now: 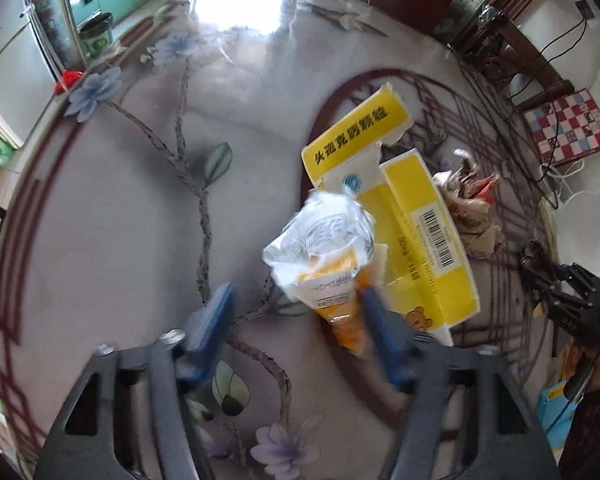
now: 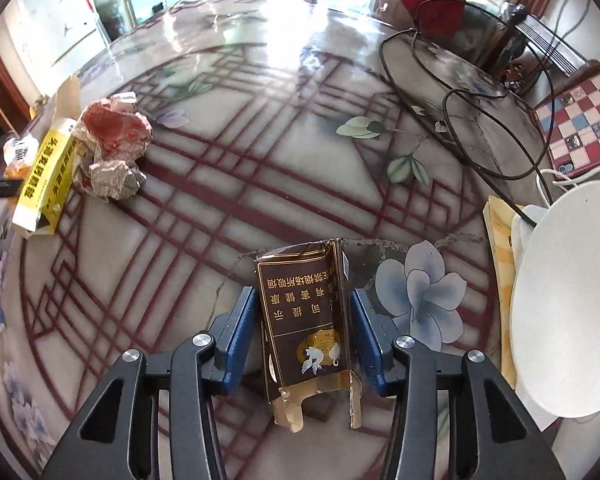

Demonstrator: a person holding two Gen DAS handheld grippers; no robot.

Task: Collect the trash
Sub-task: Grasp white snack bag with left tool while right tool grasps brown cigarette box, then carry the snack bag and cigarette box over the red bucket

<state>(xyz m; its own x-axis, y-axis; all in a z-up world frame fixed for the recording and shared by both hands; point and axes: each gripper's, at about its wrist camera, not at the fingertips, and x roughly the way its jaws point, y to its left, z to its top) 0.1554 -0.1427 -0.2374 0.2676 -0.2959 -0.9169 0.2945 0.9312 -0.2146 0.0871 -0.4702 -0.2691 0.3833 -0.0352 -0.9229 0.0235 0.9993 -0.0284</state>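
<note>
In the left wrist view a clear and orange plastic wrapper (image 1: pixel 324 256) lies on the round table, against a torn yellow medicine box (image 1: pixel 400 200). My left gripper (image 1: pixel 296 300) is open, its right finger touching the wrapper's orange end. Crumpled paper (image 1: pixel 472 200) lies right of the box. In the right wrist view my right gripper (image 2: pixel 302 312) is shut on a flattened dark brown cigarette pack (image 2: pixel 304 320), held between both blue pads above the table. The crumpled paper (image 2: pixel 114 144) and yellow box (image 2: pixel 46 176) lie far left.
The table carries a floral cloth under glass (image 2: pixel 260 160). A black cable (image 2: pixel 460 112) loops at the back right. A white round disc (image 2: pixel 568 300) and yellow book (image 2: pixel 500 248) sit at the right edge. A checkered cushion (image 2: pixel 580 120) lies beyond.
</note>
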